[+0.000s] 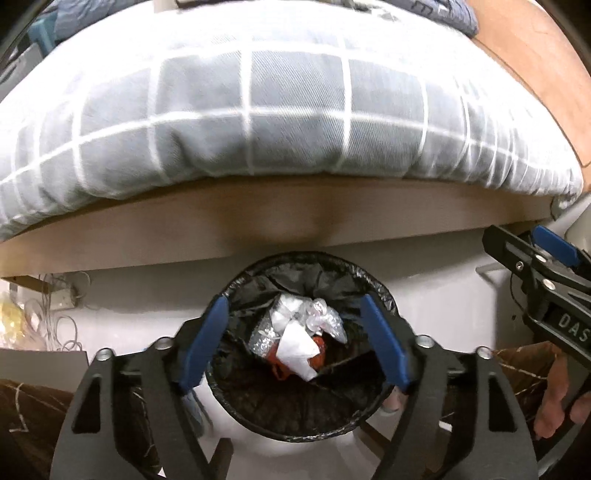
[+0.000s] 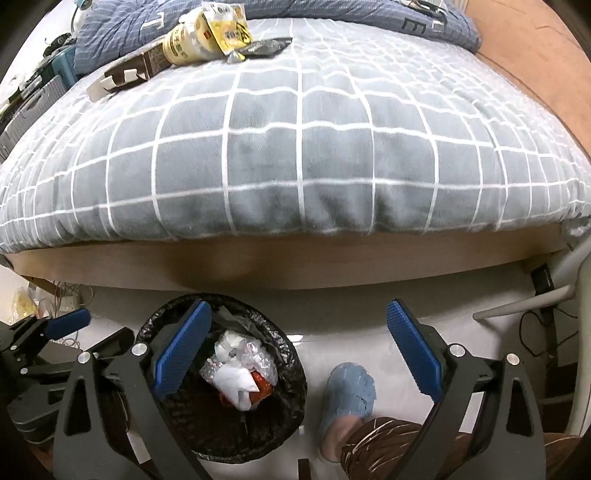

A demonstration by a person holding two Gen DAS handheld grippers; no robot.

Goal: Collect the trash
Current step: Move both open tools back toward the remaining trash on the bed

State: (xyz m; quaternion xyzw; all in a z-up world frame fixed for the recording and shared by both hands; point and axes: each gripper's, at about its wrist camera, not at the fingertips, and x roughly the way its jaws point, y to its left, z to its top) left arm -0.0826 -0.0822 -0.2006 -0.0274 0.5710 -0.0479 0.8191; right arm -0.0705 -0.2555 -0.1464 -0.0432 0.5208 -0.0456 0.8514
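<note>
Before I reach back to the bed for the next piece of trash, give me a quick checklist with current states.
1. Left gripper empty and open: ok, nothing between its blue pads.
2. Right gripper empty and open: ok, jaws wide apart.
3. Trash bin has room: ok, wrappers lie low inside the black liner.
4. Trash left on the bed: not ok, a bottle, a yellow wrapper, a dark wrapper and a carton remain on the checked blanket.
5. Path clear of your foot: cannot tell; the blue slipper sits under the right gripper, beside the bin.
</note>
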